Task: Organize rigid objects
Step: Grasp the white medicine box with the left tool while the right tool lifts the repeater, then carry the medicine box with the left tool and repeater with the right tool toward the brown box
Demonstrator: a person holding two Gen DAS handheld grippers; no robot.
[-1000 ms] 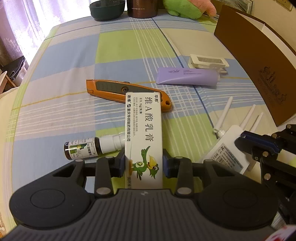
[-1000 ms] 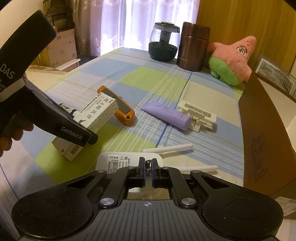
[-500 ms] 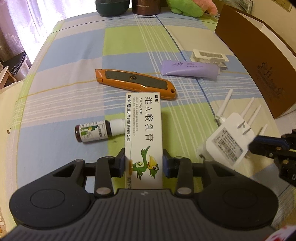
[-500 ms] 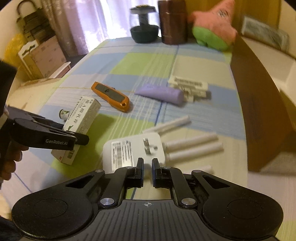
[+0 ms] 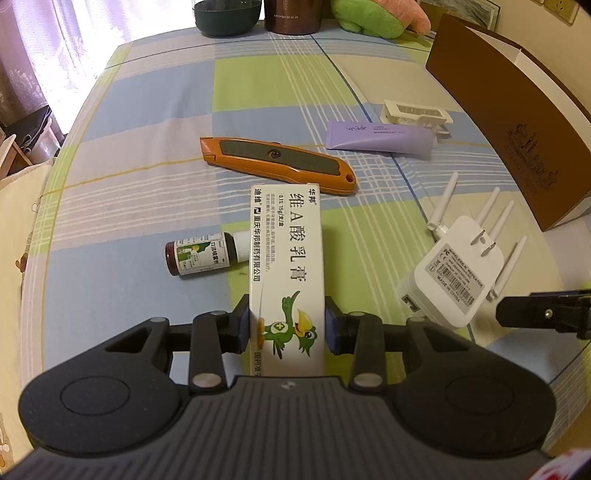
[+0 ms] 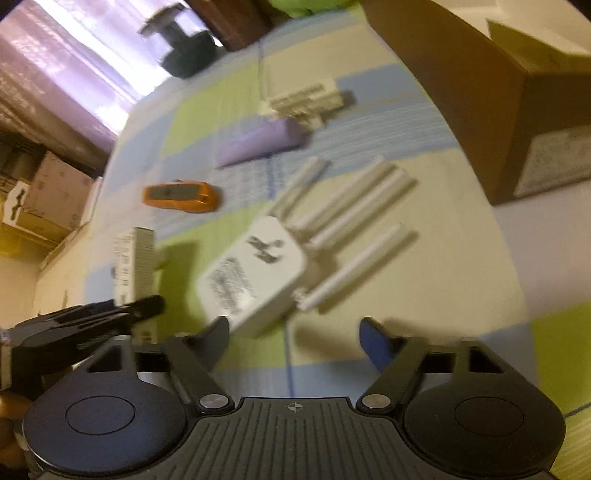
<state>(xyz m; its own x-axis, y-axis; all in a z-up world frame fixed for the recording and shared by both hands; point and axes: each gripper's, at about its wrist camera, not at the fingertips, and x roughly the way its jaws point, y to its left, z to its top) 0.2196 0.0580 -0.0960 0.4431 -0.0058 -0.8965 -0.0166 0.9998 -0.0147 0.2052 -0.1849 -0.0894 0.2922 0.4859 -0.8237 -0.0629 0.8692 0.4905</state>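
My left gripper [image 5: 287, 326] is shut on a white ointment box [image 5: 286, 266] with a green bird print, held above the checked cloth. A white wifi repeater [image 5: 452, 284] with several antennas lies to its right. In the blurred right wrist view the same repeater [image 6: 255, 273] lies just ahead of my right gripper [image 6: 295, 334], whose jaws are opening wide with nothing between them. The ointment box [image 6: 133, 262] and the left gripper's finger [image 6: 110, 310] show at the left there. A finger of the right gripper [image 5: 543, 314] enters the left wrist view at the right edge.
An orange utility knife [image 5: 277, 164], a small brown bottle [image 5: 201, 253], a purple tube [image 5: 378, 137] and a white plastic clip [image 5: 415, 112] lie on the cloth. A brown cardboard box [image 5: 517, 122] stands at the right. A dark bowl [image 5: 225, 16], a flask and a plush toy sit at the far edge.
My right gripper went from shut to wide open and rolled, tilting its view. It pulled back so the repeater lies whole ahead of it. The left gripper drew back slightly, box still held.
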